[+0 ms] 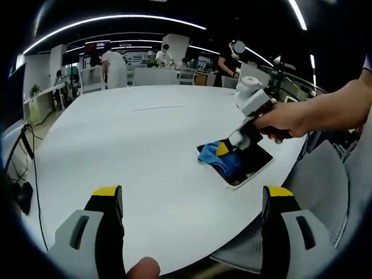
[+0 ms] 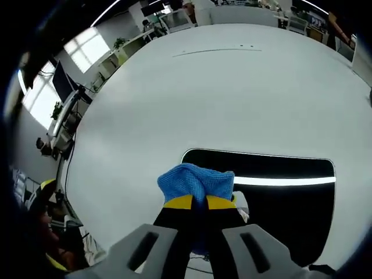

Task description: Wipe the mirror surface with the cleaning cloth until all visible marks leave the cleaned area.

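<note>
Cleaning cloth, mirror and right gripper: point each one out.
cleaning cloth (image 2: 195, 180), right gripper view, top of the blue bundle.
mirror (image 2: 279, 203), right gripper view, dark glass.
right gripper (image 2: 199, 202), right gripper view, between its yellow tips.

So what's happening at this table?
A person is cleaning a mirror lying flat on a white table. The right gripper is shut on a blue cloth, pressing it at the mirror's edge. The left gripper hangs open over the table, holding nothing.
</note>
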The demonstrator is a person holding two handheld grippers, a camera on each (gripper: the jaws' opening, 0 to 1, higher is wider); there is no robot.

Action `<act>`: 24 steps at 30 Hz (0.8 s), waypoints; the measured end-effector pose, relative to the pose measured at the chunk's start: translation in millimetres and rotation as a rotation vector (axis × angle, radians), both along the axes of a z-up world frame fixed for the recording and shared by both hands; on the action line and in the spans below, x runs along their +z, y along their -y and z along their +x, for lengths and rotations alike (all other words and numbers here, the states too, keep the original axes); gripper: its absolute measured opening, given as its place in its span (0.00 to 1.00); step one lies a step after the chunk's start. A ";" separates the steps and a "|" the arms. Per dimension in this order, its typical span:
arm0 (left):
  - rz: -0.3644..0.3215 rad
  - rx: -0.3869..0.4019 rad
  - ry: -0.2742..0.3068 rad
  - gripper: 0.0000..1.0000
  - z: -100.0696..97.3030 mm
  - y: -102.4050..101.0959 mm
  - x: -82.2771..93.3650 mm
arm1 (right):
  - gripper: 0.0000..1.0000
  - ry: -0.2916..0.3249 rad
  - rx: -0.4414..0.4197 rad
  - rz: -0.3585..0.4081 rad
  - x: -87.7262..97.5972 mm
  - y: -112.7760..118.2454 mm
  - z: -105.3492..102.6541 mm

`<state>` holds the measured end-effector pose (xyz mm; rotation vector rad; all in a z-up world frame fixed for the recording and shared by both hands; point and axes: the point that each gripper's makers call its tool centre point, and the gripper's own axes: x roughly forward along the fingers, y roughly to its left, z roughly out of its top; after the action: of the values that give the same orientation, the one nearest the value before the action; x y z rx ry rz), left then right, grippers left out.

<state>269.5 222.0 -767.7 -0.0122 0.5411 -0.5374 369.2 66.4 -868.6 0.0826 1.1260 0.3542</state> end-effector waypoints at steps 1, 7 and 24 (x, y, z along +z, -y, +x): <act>-0.006 0.001 0.009 0.99 0.2 2.4 2.4 | 0.01 -0.004 -0.003 0.003 -0.8 0.2 -0.2; 0.023 -0.041 0.022 0.99 -1.0 8.4 4.9 | 0.01 0.003 0.006 0.001 -4.7 -0.6 3.1; 0.014 -0.030 -0.001 0.99 -3.0 9.3 4.1 | 0.00 0.039 0.050 0.006 -0.3 20.6 -6.4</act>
<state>266.5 212.7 -763.6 0.0093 0.5473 -0.5627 362.8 45.8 -868.9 0.0530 1.0896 0.4019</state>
